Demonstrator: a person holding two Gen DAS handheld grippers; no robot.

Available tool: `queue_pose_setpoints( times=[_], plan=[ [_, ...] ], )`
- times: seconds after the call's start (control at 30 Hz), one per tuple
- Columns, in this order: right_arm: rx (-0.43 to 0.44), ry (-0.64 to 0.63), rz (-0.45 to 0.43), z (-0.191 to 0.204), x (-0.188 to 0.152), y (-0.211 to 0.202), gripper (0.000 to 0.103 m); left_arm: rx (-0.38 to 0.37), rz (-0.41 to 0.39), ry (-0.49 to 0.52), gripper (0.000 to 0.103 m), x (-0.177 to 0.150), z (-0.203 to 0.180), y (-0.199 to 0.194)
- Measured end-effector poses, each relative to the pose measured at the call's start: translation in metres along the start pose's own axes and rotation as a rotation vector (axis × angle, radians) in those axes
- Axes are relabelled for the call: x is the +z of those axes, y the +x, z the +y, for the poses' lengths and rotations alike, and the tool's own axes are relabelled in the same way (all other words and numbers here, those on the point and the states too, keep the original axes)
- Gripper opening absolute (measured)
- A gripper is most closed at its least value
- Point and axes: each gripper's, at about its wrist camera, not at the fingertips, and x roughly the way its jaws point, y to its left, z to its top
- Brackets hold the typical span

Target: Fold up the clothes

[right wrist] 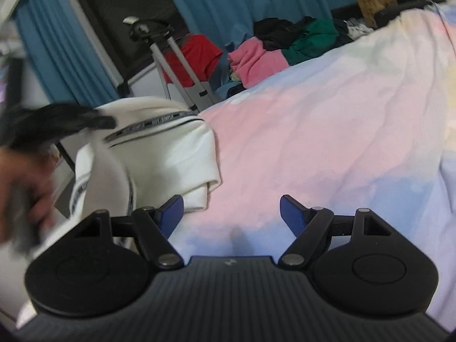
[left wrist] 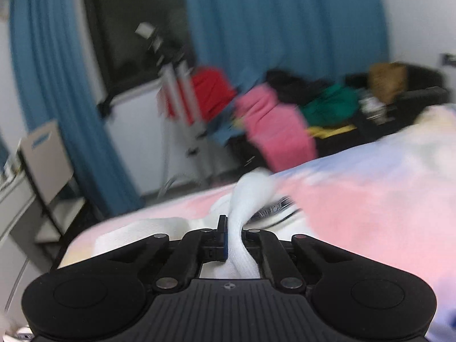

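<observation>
Left gripper: your left gripper (left wrist: 234, 235) is clamped tight on a bunched fold of the white cotton garment with black-and-white striped trim (left wrist: 250, 196) — the cloth rises in a twisted rope from between the jaws.

Right gripper: your right gripper (right wrist: 231, 212) hangs with its blue-padded fingers (right wrist: 290, 213) spread wide and nothing between them; the left pad sits just beside the garment's hem (right wrist: 196, 199), and whether it touches cannot be told.

Garment: from the right wrist view the white garment (right wrist: 171, 154) is lifted at the left edge of the pastel pink, blue and cream bedspread (right wrist: 327, 131), draped in soft folds, its striped band running across the top.

Hand: your left hand (right wrist: 25, 188) shows blurred at the frame's left edge, by the raised cloth.

Background: a heap of pink, green, black and red clothes (right wrist: 265, 57) lies beyond the bed — behind it hang blue pleated curtains (left wrist: 279, 20), with a metal-framed trolley (right wrist: 182, 71) by the dark window.
</observation>
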Motion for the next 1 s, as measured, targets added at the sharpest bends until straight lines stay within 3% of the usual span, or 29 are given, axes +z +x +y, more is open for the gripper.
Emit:
queue_pose_setpoints(
  times=[0.17,0.23,0.33,0.43,0.53,0.67,1.0],
  plan=[
    [0.020,0.048,-0.064,-0.002,0.008,-0.035,0.077,-0.143,-0.099,0.020,0.002,-0.050,-0.015,-0.110],
    [0.031,0.054,-0.090,-0.002,0.010,-0.050,0.078,-0.212,-0.107,-0.003,0.002,-0.079,-0.022,-0.145],
    [0.056,0.039,-0.070,0.002,0.007,-0.064,0.077,-0.253,-0.079,-0.093,0.003,-0.127,-0.025,-0.171],
    [0.105,-0.015,-0.033,0.014,0.000,-0.074,0.077,-0.299,-0.056,-0.237,0.003,-0.165,-0.013,-0.175],
    [0.153,-0.107,0.000,0.036,-0.009,-0.076,0.076,-0.354,-0.064,-0.383,0.003,-0.178,0.009,-0.166],
    [0.189,-0.212,0.053,0.072,-0.005,-0.061,0.073,-0.376,-0.071,-0.454,0.004,-0.181,0.023,-0.161],
    [0.161,-0.445,0.178,0.190,0.033,0.050,0.071,-0.495,-0.028,-0.623,0.005,-0.207,0.050,-0.136]
  ],
)
